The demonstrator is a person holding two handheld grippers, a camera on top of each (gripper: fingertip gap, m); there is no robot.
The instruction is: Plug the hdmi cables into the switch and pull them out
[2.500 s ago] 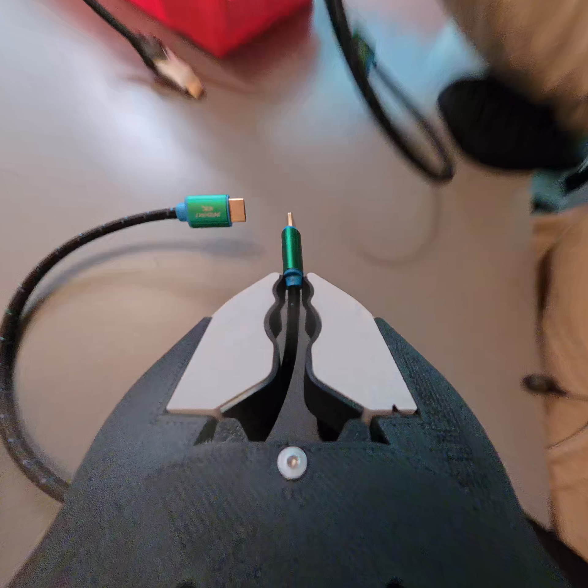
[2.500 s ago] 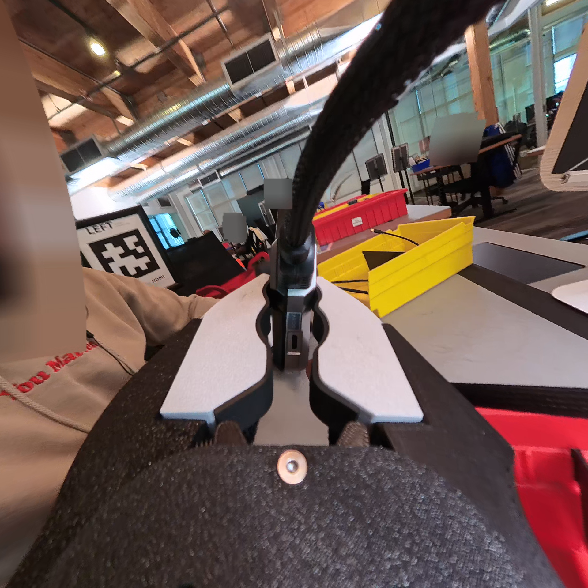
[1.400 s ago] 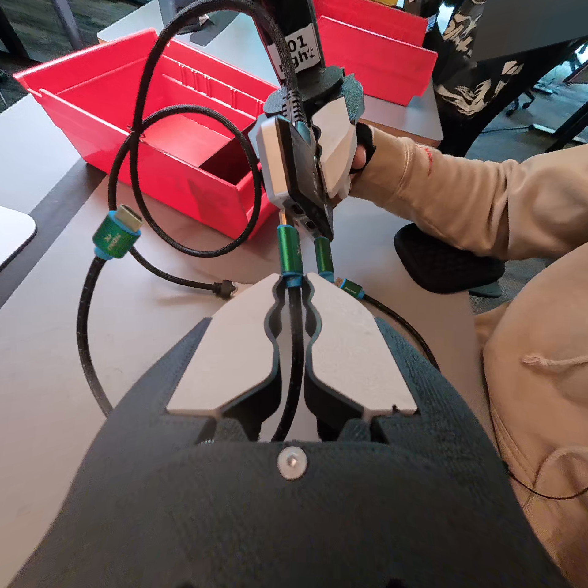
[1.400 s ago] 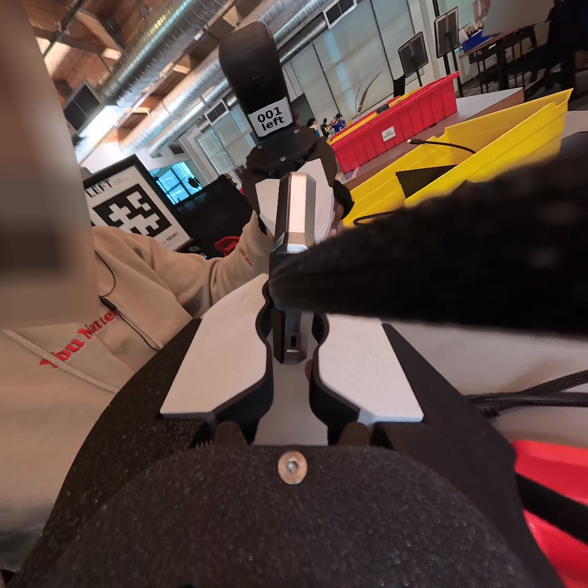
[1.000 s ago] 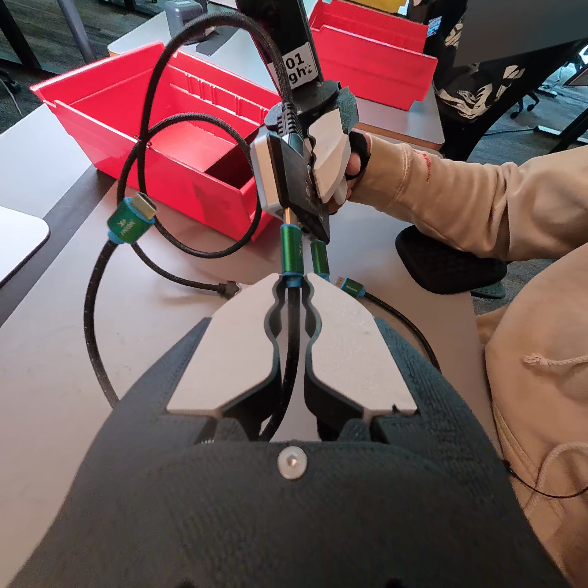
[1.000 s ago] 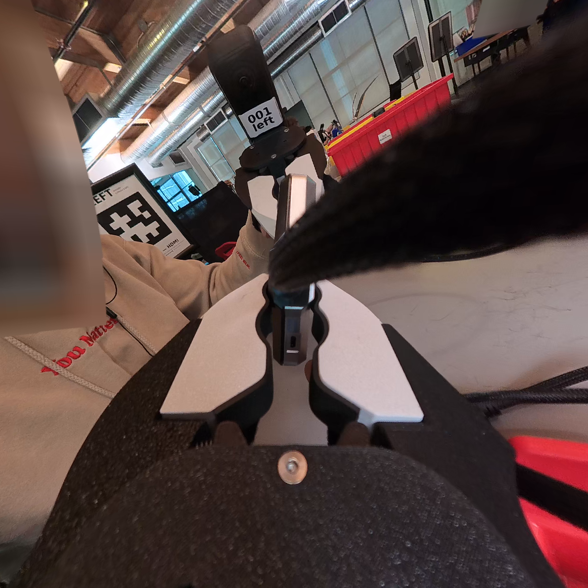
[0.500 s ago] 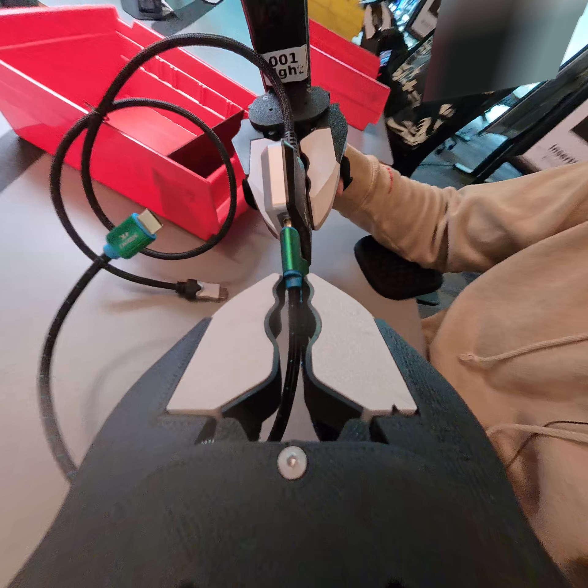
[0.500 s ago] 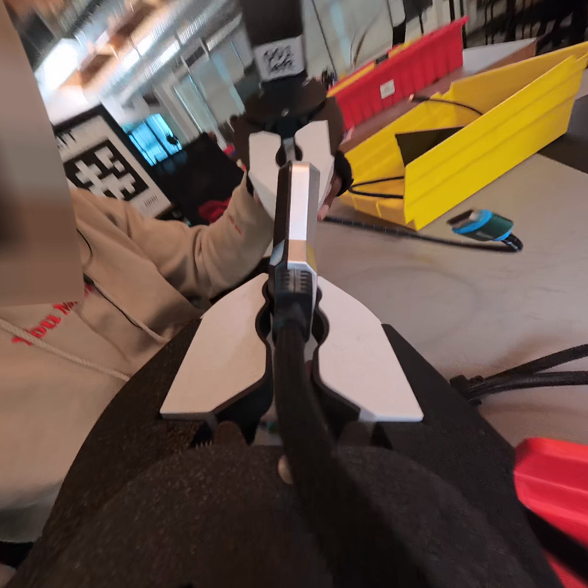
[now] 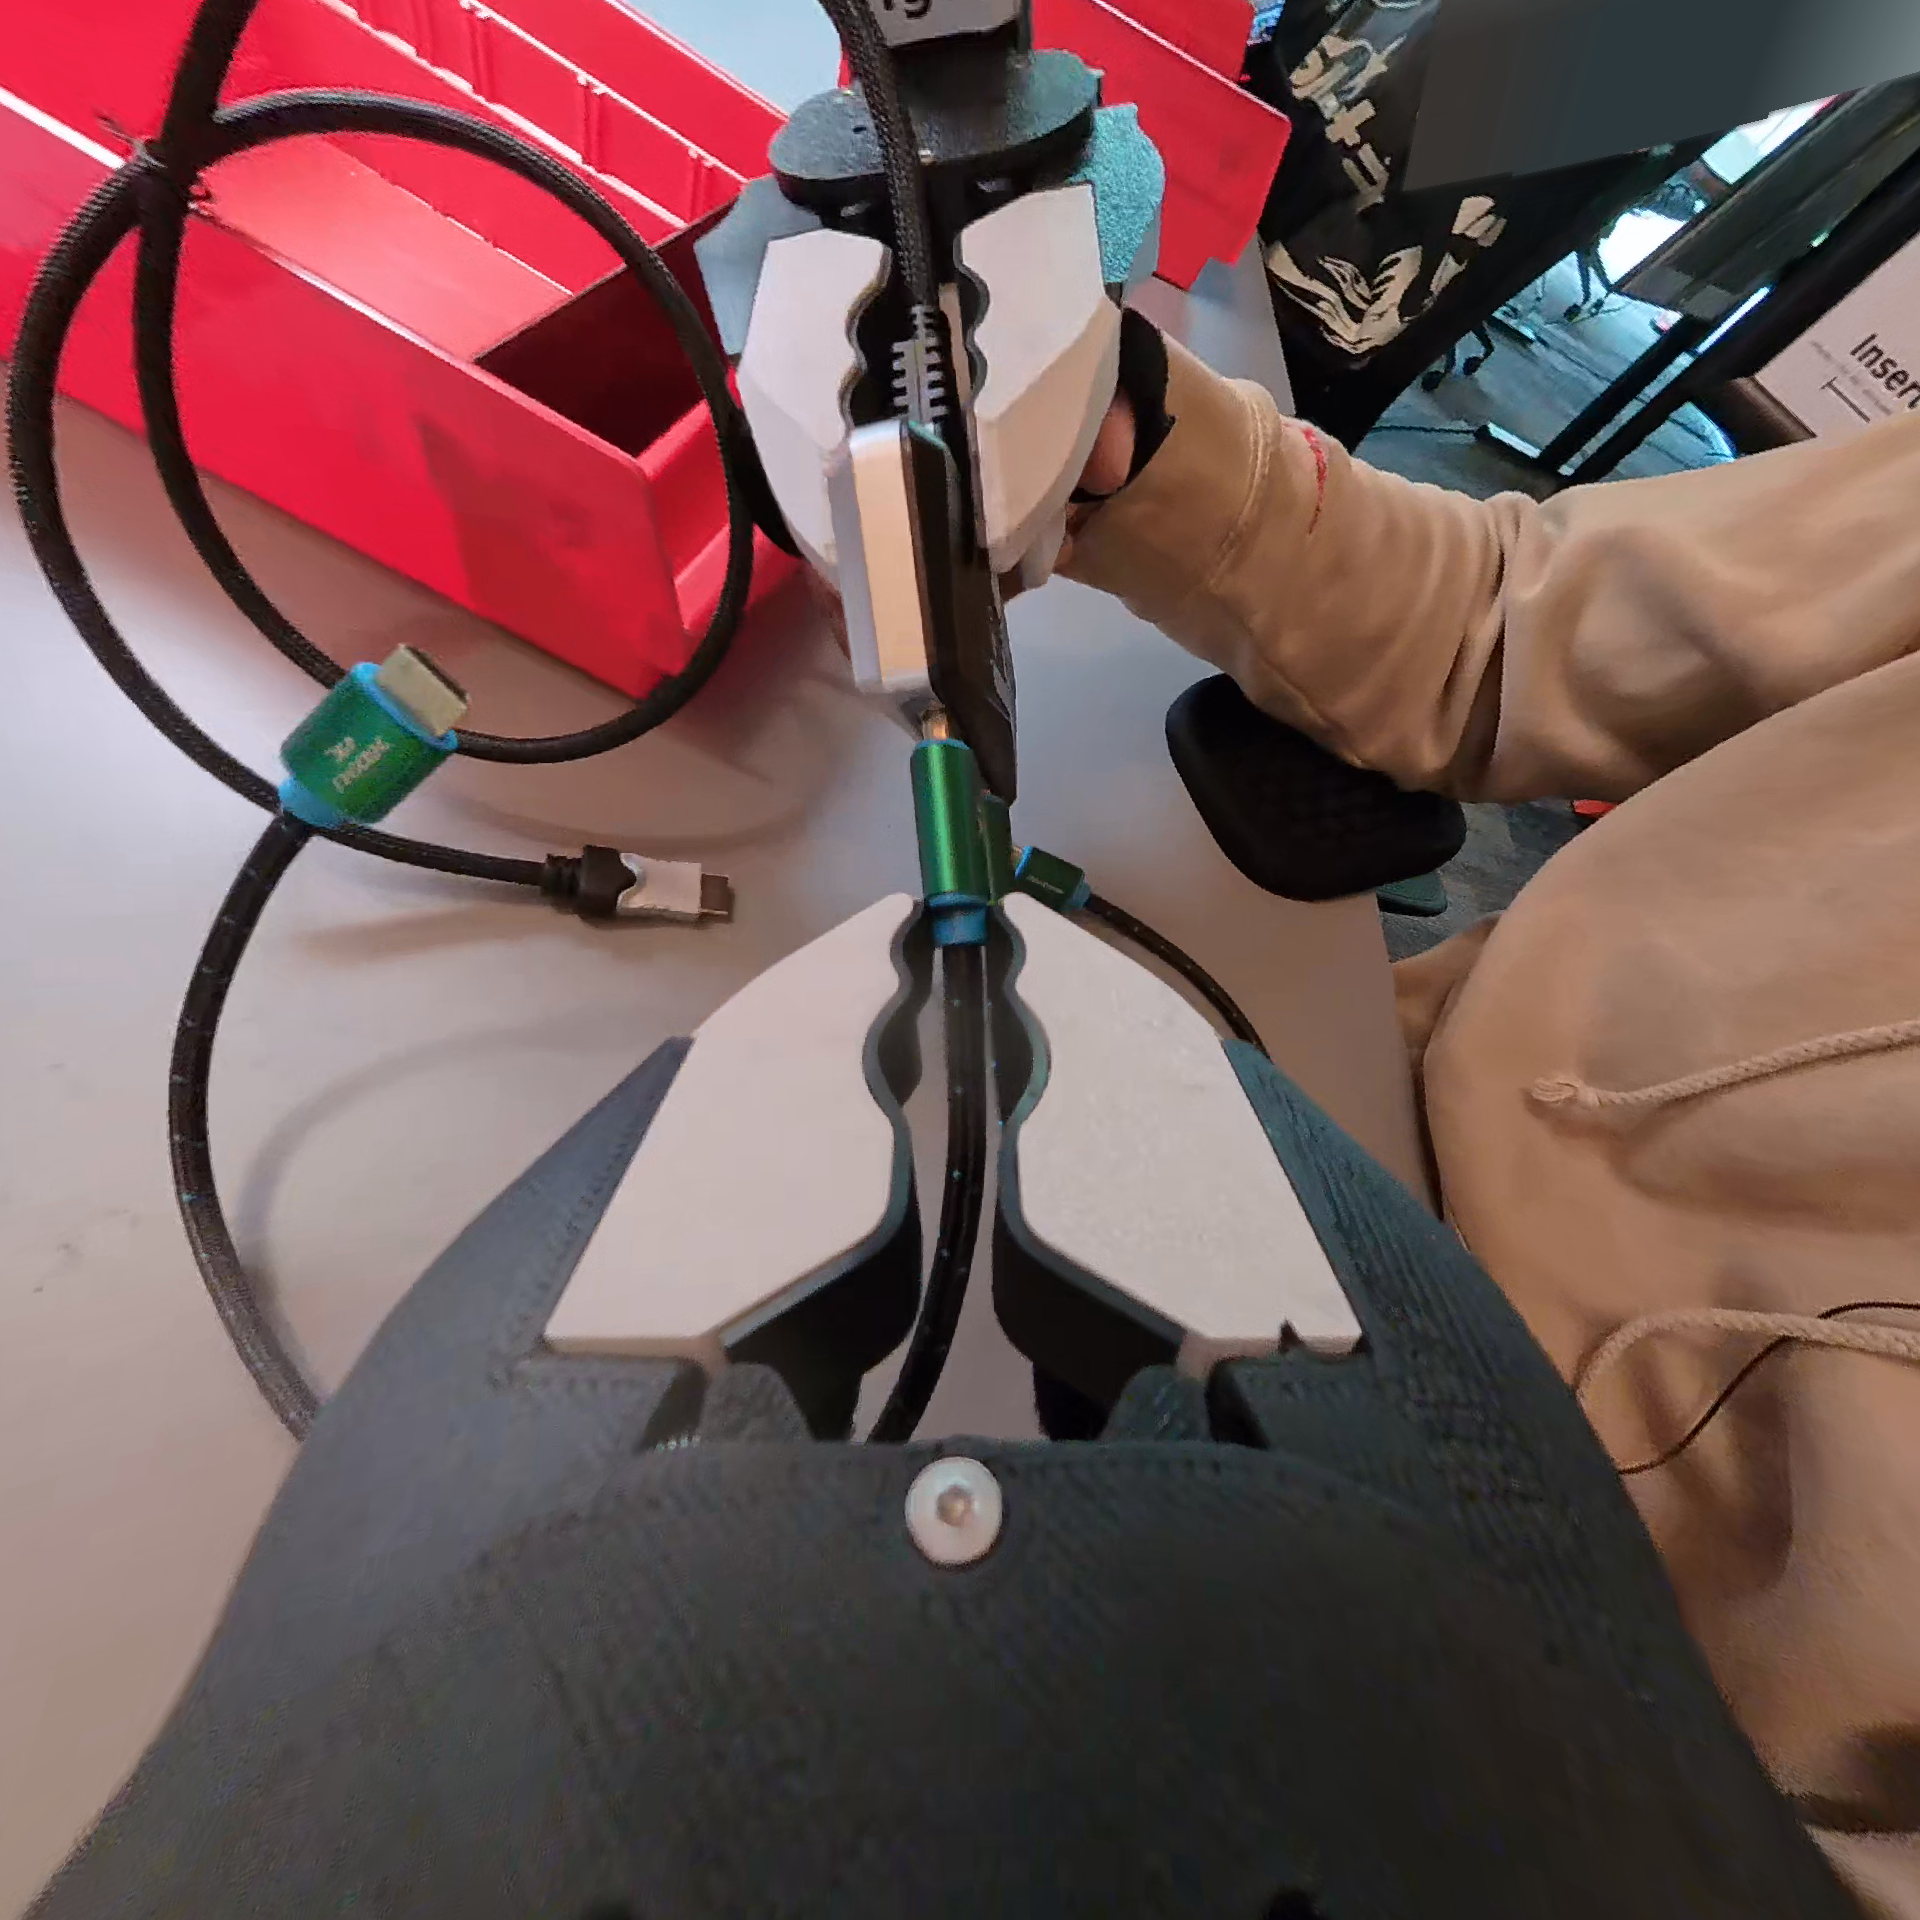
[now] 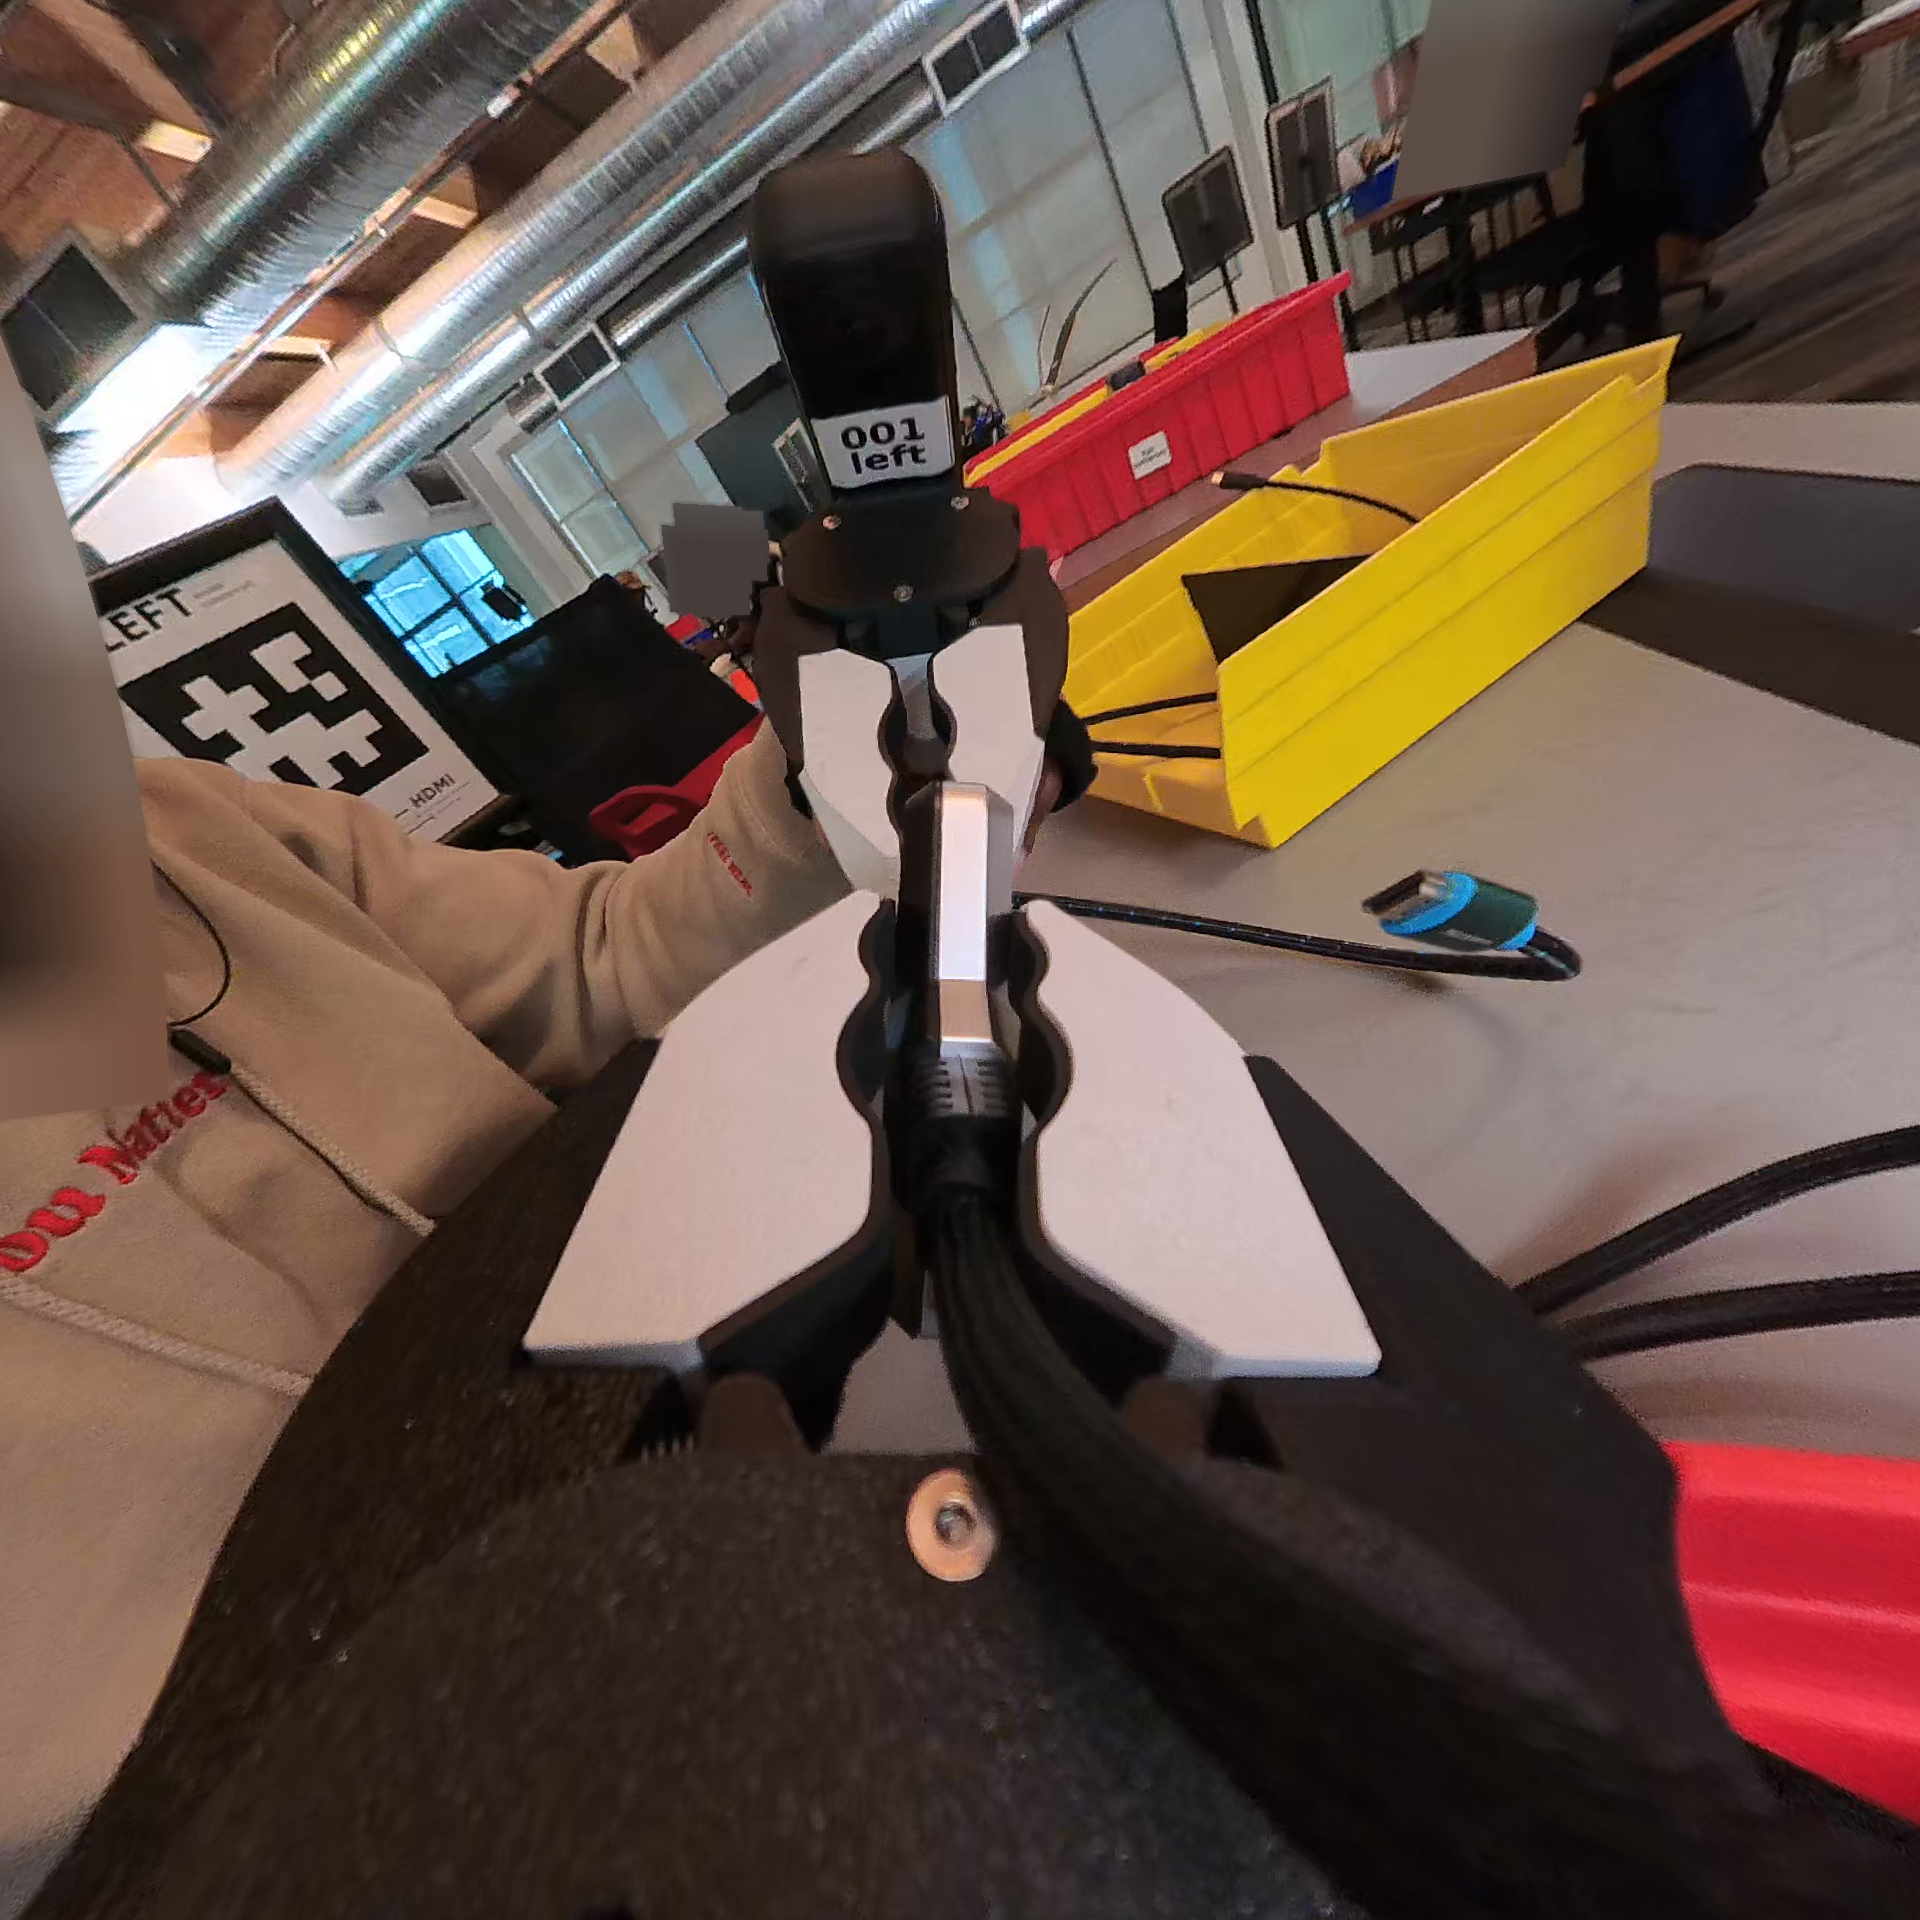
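Note:
My left gripper (image 9: 956, 920) is shut on a black cable just behind its green HDMI plug (image 9: 940, 821). The plug's gold tip meets the lower end of the silver and black switch (image 9: 888, 561), with a little gold still showing. My right gripper (image 10: 961, 920) is shut on the switch (image 10: 971, 883) and holds it edge-on above the table; it also shows in the left wrist view (image 9: 925, 488). A second green plug (image 9: 1049, 873) sits at the switch's lower end behind the first. A thick black braided cable (image 10: 977, 1195) leaves the switch's other end.
A loose green plug (image 9: 369, 743) and a silver plug (image 9: 655, 894) lie on the grey table at the left. A red bin (image 9: 416, 436) stands behind them. A yellow bin (image 10: 1403, 582) and a loose plug (image 10: 1455, 914) show in the right wrist view. A person's beige sleeve (image 9: 1403, 582) is on the right. The tips of one gripper are about 6 centimetres away from the tips of the other.
My left gripper lifted the green plug off the table and brought it to the switch. The right gripper turned the switch end-on toward it, and the two have drawn closer.

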